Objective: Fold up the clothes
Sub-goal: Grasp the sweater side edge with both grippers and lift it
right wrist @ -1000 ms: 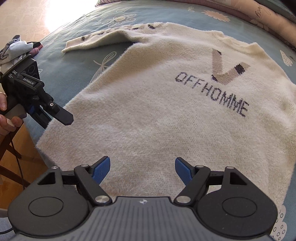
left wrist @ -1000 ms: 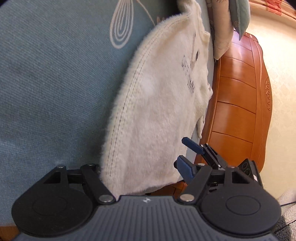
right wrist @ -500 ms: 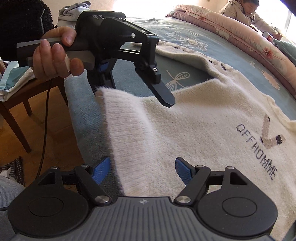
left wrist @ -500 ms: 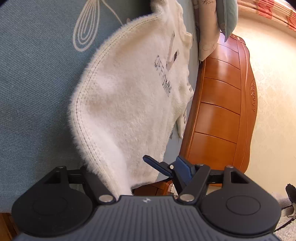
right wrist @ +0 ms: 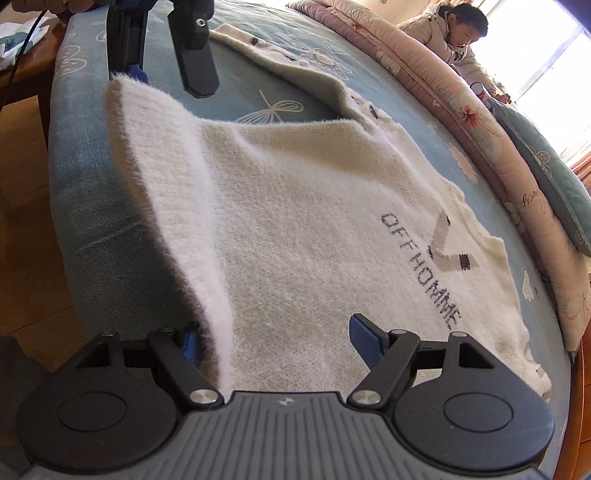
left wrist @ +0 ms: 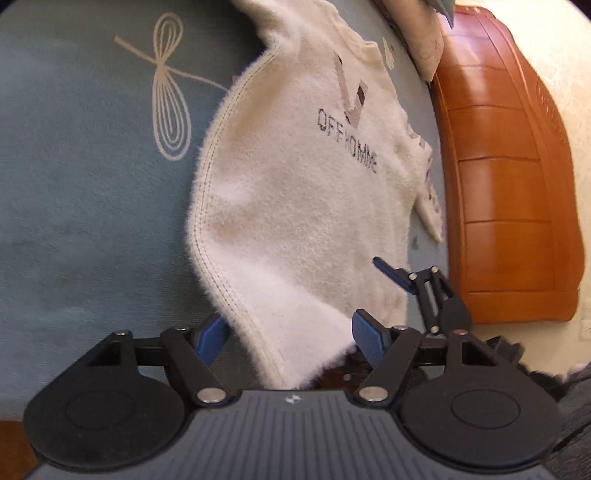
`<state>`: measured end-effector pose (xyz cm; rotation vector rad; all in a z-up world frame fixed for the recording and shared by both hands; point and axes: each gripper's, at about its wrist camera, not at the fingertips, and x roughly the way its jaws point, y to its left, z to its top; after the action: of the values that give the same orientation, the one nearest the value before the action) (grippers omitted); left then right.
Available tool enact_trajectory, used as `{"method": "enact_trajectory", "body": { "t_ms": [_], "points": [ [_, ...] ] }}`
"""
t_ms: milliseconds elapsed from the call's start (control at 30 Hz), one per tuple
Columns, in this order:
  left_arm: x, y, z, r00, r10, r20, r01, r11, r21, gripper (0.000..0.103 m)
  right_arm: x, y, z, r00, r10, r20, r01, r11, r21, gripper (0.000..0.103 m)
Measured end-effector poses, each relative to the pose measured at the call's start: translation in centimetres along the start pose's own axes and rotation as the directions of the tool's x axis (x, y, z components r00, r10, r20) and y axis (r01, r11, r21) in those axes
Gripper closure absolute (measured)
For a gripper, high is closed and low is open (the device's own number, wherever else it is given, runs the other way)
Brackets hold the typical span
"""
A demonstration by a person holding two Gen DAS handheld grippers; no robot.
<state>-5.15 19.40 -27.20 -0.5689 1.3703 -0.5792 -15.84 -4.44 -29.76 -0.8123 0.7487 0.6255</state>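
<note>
A cream fuzzy sweater with dark "OFFHOMME" lettering lies front-up on the blue-grey bed. Its ribbed hem runs along the near bed edge. My left gripper is open, and one hem corner sits between its blue pads. In the right wrist view the sweater spreads away from me. My right gripper is open too, astride the other end of the hem, which touches its left pad. The left gripper stands at the far hem corner. From the left wrist, the right gripper shows at the sweater's lower right.
An orange wooden bed board rises to the right, with a pillow above it. A rolled pink quilt and a person are at the bed's far side. Wooden floor lies left of the bed.
Both grippers have closed in on the hem. The right one dropped low so the hem sits between its fingers. The left one moved off to the far hem corner and swung to face the lettering.
</note>
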Motion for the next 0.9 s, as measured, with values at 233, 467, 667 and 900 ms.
{"method": "enact_trajectory", "body": {
  "t_ms": [233,467,667,900],
  "points": [
    [2.7,-10.8,-4.8,0.949,0.298,0.099,-0.253,0.541,0.802,0.03,0.0,-0.1,0.8,1.0,0.006,-0.008,-0.006,0.999,0.036,0.022],
    [9.7,-12.3,-8.9,0.883,0.349,0.314,-0.341,0.02,0.94,0.034,-0.2,-1.3,0.8,1.0,0.022,-0.014,-0.021,0.995,0.102,0.023],
    [10.4,-12.7,-6.8,0.836,0.379,0.397,-0.449,0.058,0.892,0.071,-0.4,-1.1,-0.5,0.999,0.042,-0.029,-0.038,0.991,0.125,0.023],
    [9.4,-12.8,-6.0,0.839,0.385,0.384,-0.446,0.084,0.891,0.071,0.0,-0.2,-4.6,0.985,-0.067,-0.156,0.075,0.996,0.042,0.033]
  ]
}}
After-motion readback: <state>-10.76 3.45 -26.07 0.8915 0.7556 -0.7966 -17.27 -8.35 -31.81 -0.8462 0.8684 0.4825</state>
